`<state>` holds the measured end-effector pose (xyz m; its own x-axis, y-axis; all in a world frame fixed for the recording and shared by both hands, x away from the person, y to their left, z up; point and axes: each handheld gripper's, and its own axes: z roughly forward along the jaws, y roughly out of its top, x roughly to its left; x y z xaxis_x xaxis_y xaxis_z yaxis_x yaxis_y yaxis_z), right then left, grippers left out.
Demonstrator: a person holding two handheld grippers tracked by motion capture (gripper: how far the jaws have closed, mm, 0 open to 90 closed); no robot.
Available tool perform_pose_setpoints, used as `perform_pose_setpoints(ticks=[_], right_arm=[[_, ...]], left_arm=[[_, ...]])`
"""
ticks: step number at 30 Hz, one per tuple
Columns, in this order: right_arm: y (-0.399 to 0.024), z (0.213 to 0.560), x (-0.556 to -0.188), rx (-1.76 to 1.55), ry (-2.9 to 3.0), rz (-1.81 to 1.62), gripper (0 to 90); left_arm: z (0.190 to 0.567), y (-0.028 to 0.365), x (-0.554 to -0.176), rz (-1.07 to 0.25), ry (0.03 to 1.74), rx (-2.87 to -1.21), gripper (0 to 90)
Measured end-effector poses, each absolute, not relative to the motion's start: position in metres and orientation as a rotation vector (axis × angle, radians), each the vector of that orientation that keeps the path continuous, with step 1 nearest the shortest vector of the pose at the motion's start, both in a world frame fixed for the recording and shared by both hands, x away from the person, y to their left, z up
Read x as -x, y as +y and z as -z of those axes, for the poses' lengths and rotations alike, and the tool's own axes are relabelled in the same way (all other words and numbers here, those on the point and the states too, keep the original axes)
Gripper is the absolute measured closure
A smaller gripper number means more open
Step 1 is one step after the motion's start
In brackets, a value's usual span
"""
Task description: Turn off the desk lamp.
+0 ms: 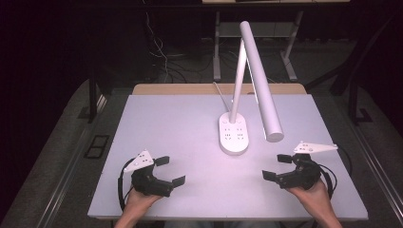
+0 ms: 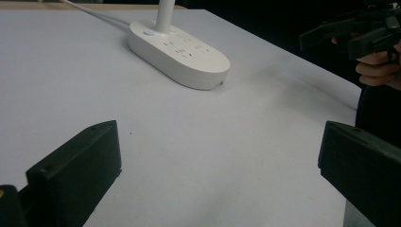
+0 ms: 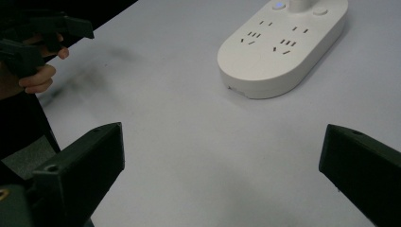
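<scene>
Item: desk lamp [image 1: 247, 90], white, set on a pale table [image 1: 161, 123]. The oval base [image 1: 234, 133] is placed right of the table's middle, toward the far half; socket slots and buttons are seen on its top face. A slim stem rises from the far end of the base, and a long tubular head [image 1: 260, 76] slopes down toward the near right, its end hanging above the table just right of the base. A white cord [image 1: 219, 92] is led off from the base to the far edge.

Left gripper [image 1: 170, 169]: held near the front edge on the left, jaws spread wide, nothing between them. In the left gripper view the base [image 2: 178, 53] is seen ahead, well apart.

Right gripper [image 1: 278, 167]: held near the front edge on the right, jaws likewise spread wide and empty. In the right gripper view the base [image 3: 283, 45] lies ahead, untouched.

Progress: judged to be at the outset. The lamp is not yet contacted by either gripper; the approach, and whatever handling of the head or base is intended, are all left to be done.
</scene>
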<state>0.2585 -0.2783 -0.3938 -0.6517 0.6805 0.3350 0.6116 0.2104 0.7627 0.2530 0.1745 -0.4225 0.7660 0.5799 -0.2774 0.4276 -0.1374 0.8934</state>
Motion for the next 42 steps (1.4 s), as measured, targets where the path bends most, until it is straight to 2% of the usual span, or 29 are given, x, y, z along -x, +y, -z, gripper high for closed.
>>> perform_pose_setpoints(ticks=[25,42], right_arm=[[-0.269,0.364,-0.294,-1.224,2.459,-1.392,0.9],[-0.261,0.363,-0.328,-1.213,2.476,-1.360,0.9]], left_arm=[[0.422,0.174,-0.252,-0.156,0.787,-1.766,0.0],[0.422,0.175,-0.251,-0.156,0.789,-1.765,0.0]])
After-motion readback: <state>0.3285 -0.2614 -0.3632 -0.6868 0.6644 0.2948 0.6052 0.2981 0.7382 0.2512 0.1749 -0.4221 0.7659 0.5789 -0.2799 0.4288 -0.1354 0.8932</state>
